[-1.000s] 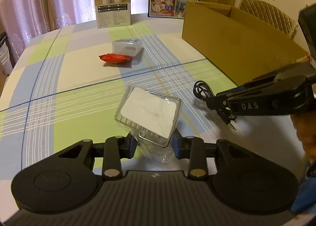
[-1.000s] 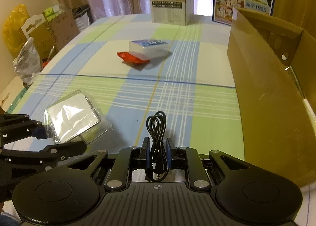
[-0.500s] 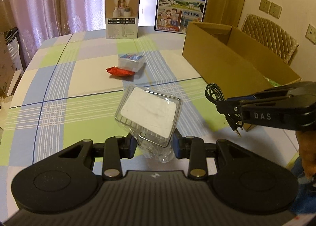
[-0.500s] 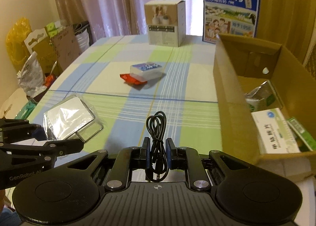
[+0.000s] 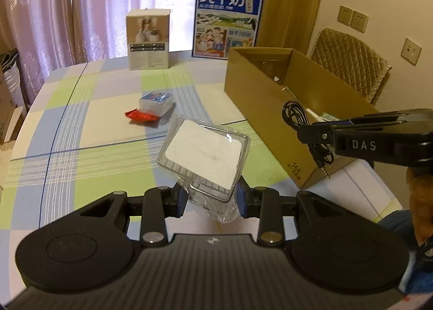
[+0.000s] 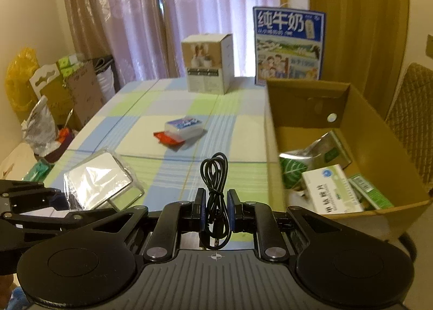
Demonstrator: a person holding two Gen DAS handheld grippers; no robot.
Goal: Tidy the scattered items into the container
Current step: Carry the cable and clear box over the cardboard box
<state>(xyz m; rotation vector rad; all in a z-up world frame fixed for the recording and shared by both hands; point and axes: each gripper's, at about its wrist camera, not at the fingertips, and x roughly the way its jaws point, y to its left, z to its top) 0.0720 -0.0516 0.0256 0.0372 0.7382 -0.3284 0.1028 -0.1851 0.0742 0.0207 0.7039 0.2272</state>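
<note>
Gripping a clear plastic case (image 5: 203, 155) wrapped in film, the left tool (image 5: 211, 199) holds it tilted above the checked desk (image 5: 67, 120); the cardboard box (image 5: 259, 98) stands to the right, with the right tool (image 5: 311, 131) beside it. In the right wrist view, the right tool (image 6: 216, 211) is clamped on a coiled black cable (image 6: 215, 174), raised just left of the open box (image 6: 379, 153) holding medicine packets (image 6: 330, 188). A tissue pack (image 6: 184, 127) lies mid-desk on a red packet (image 6: 167, 140).
</note>
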